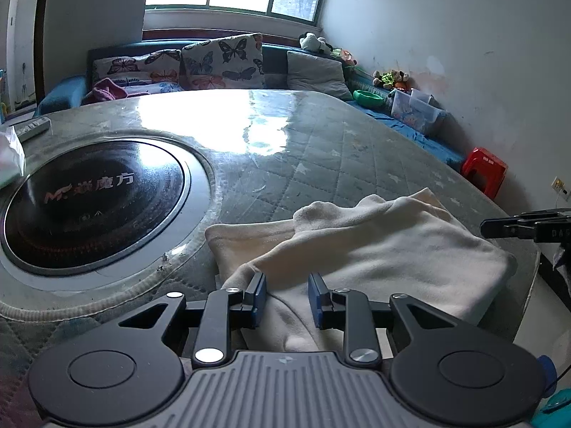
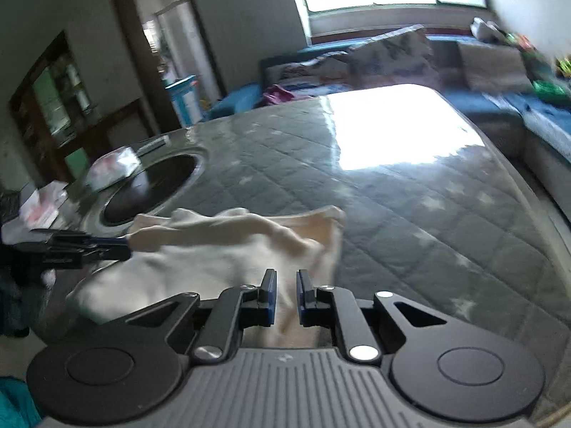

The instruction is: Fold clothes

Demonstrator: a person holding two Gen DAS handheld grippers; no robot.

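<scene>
Clear tub (image 1: 415,108) — maybe toys inside — beside wall.

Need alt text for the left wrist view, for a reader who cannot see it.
A cream garment lies partly folded on a quilted grey table, with the left gripper low over its near edge, jaws slightly apart. A round black cooktop sits left; the right gripper enters from the right.

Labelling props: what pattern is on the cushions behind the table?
Butterflies, dark and orange-pink on a white ground, on the butterfly cushions. Clearest in the left wrist view.
</scene>
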